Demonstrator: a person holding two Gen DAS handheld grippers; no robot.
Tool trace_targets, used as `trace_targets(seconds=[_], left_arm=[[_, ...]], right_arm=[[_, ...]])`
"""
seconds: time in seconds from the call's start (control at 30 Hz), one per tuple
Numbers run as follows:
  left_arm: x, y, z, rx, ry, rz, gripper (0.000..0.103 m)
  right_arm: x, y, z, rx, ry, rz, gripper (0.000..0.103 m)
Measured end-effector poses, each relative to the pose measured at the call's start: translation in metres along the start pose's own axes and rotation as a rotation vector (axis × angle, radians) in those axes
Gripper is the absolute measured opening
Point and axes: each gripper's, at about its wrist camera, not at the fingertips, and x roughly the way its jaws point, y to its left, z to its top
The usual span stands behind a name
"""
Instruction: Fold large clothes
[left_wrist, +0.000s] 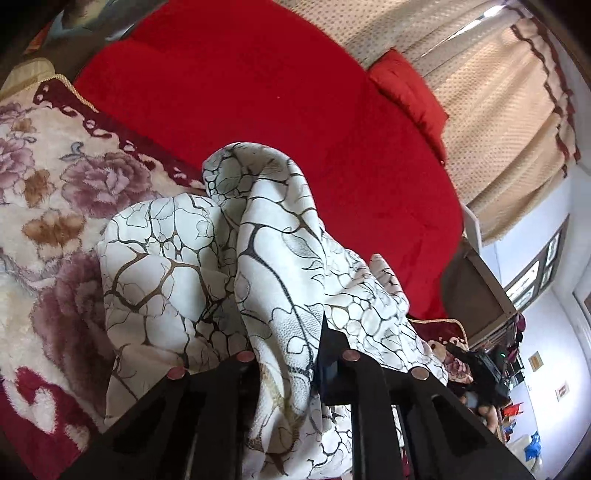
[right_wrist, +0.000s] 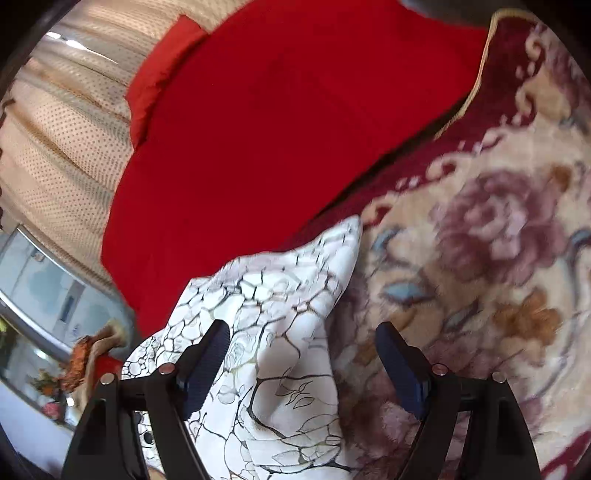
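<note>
The garment is white cloth with a black and brown cracked-stone print (left_wrist: 258, 251). It lies bunched on a floral blanket (left_wrist: 48, 206). My left gripper (left_wrist: 291, 354) is shut on a raised fold of the garment, which drapes over and between its fingers. In the right wrist view the same garment (right_wrist: 273, 332) lies flat, one corner pointing away. My right gripper (right_wrist: 301, 354) is open, its left finger (right_wrist: 207, 354) over the cloth and its right finger (right_wrist: 399, 362) over the blanket (right_wrist: 480, 258).
A red sheet (left_wrist: 258, 92) covers the bed beyond the blanket, with a red pillow (left_wrist: 410, 88) at its far edge. Beige dotted curtains (left_wrist: 498, 110) hang behind. Room clutter (left_wrist: 491, 369) lies past the bed's right edge.
</note>
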Motion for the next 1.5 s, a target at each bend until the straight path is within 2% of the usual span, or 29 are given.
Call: trace_targets(seconds=[0.1,0.23,0.33,0.43,0.5,0.57,0.63,0.7,0.8,0.9,0.93,0.97,1.0,1.03,1.1,1.2,1.33,1.5], left_arm=[[-0.017,0.000,-0.006,-0.014,-0.017,-0.034,0.013],[-0.049,0.010,-0.015,-0.050,-0.070,-0.045,0.009],[-0.049,0.028,-0.029,-0.056,0.002,0.060,0.009],[-0.035,0.051,-0.034,-0.132,0.088,0.092,0.010],[-0.035,0.051,-0.030,-0.143,0.091,0.098,0.014],[-0.040,0.046,-0.025,-0.161,0.080,0.092,0.015],[-0.042,0.040,-0.020,-0.147,0.057,0.112,0.015],[-0.041,0.029,-0.017,-0.099,0.039,0.155,0.016],[-0.038,0.016,-0.014,-0.040,0.023,0.209,0.018],[-0.038,0.022,-0.013,-0.060,0.033,0.236,0.023],[-0.041,0.026,-0.012,-0.087,0.026,0.253,0.033],[-0.043,0.028,-0.011,-0.102,0.010,0.291,0.049],[-0.048,0.031,-0.010,-0.107,-0.023,0.353,0.056],[-0.058,0.030,-0.009,-0.092,-0.087,0.440,0.062],[-0.070,0.022,-0.008,-0.051,-0.171,0.582,0.062],[-0.074,0.004,-0.010,0.047,-0.246,0.699,0.068],[-0.059,-0.016,-0.014,0.157,-0.229,0.757,0.068],[-0.037,-0.043,-0.020,0.268,-0.205,0.748,0.068]], right_arm=[[0.019,0.002,-0.004,-0.016,0.041,-0.020,0.084],[0.030,0.015,-0.010,-0.085,0.005,-0.025,0.083],[0.029,0.029,-0.015,-0.139,-0.029,0.015,0.082],[0.027,0.041,-0.018,-0.205,-0.053,0.001,0.082],[0.030,0.042,-0.018,-0.214,-0.050,-0.023,0.080],[0.036,0.040,-0.017,-0.207,-0.029,-0.035,0.067],[0.037,0.041,-0.017,-0.230,-0.028,-0.074,0.032],[0.037,0.041,-0.018,-0.261,-0.038,-0.135,0.031],[0.034,0.036,-0.016,-0.260,-0.053,-0.173,0.029],[0.027,0.030,-0.013,-0.255,-0.078,-0.229,0.029],[0.021,0.030,-0.012,-0.264,-0.101,-0.243,0.029],[0.016,0.031,-0.011,-0.273,-0.119,-0.246,0.029],[0.009,0.034,-0.011,-0.282,-0.149,-0.244,0.031],[0.001,0.038,-0.011,-0.291,-0.175,-0.230,0.031],[-0.011,0.046,-0.014,-0.309,-0.204,-0.166,0.031],[-0.020,0.062,-0.020,-0.342,-0.228,-0.087,0.031],[-0.010,0.086,-0.035,-0.393,-0.168,-0.013,0.031],[0.012,0.104,-0.052,-0.439,-0.074,-0.002,0.031]])
